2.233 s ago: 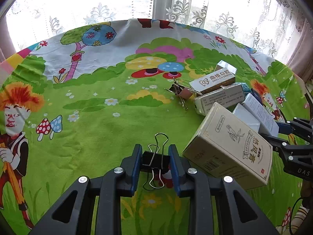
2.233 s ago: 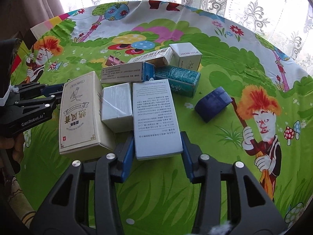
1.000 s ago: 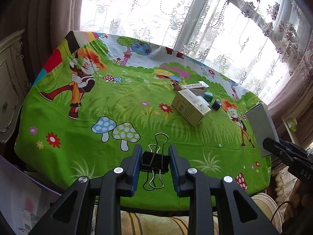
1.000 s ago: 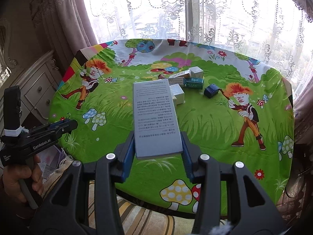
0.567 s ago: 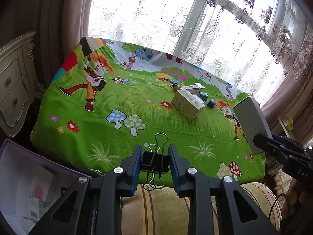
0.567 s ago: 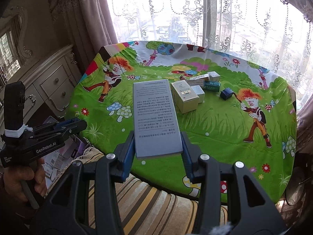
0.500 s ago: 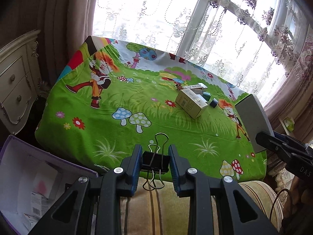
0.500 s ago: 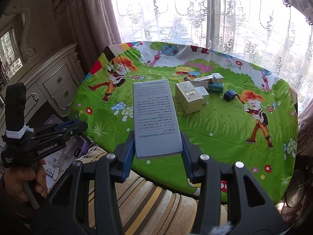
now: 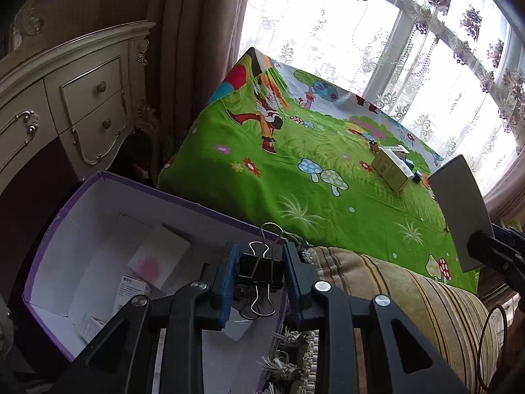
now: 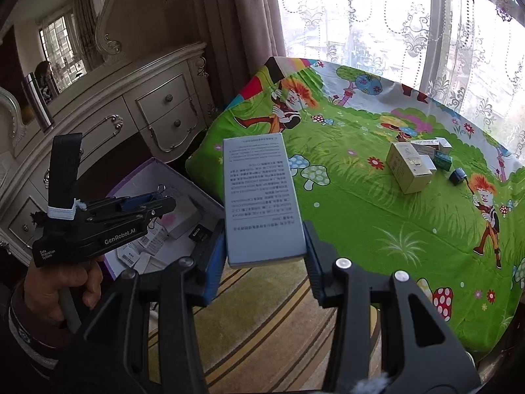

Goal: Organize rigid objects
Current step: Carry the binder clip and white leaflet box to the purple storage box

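My left gripper (image 9: 261, 271) is shut on a black binder clip (image 9: 261, 269) and holds it over the near rim of an open purple storage box (image 9: 108, 184) on the floor. My right gripper (image 10: 265, 246) is shut on a flat grey-white box with printed text (image 10: 261, 197), held in the air beside the table; the same box shows in the left wrist view (image 9: 459, 210). The left gripper shows in the right wrist view (image 10: 131, 211), above the purple box (image 10: 149, 172). Several small cartons (image 10: 410, 167) lie on the green cartoon tablecloth (image 10: 361, 216).
The purple box holds white cartons and papers (image 9: 157, 256). A cream dresser with drawers (image 9: 65, 111) stands behind it. A striped cushion (image 9: 393, 289) lies below the table edge. Curtains and a window (image 10: 361, 16) are behind the table. A dark blue object (image 10: 457, 175) lies near the cartons.
Both grippers have pulled back from the table and swung left. The left one, still holding the clip, now hangs over the purple box. The right one still holds the flat box.
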A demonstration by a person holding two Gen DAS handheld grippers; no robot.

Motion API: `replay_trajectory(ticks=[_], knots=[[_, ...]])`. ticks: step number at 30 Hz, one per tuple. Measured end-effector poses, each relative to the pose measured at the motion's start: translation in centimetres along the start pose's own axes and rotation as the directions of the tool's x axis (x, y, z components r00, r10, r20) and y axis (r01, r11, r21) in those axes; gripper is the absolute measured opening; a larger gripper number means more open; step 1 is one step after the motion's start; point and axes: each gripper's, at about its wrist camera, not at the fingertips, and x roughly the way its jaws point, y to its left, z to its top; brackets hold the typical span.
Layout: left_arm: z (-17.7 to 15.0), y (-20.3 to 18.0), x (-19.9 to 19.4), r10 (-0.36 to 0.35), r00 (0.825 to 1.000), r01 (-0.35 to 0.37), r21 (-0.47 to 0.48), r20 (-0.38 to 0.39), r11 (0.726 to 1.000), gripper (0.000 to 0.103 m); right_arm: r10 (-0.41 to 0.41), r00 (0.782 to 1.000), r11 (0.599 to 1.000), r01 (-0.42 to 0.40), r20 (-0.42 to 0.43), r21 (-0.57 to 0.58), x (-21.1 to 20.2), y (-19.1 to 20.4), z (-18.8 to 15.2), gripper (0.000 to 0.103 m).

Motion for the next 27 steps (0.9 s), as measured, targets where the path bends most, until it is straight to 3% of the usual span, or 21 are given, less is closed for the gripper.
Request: replay_trajectory(ticks=[12, 27], knots=[[-2.1, 8.1, -1.2, 0.129, 0.991, -0.132, -0.141, -0.024, 0.981, 0.029, 0.092, 0.992, 0.983, -0.105, -0.09, -0.152, 3.5, 8.0, -0.8, 0.048], [-3.5, 12.2, -0.9, 0.191, 0.979, -0.201, -0.223, -0.069, 0.954, 0.029, 0.139, 0.964, 0.943, -0.199, -0.224, -0.268, 8.5, 14.5, -1.6, 0.048]])
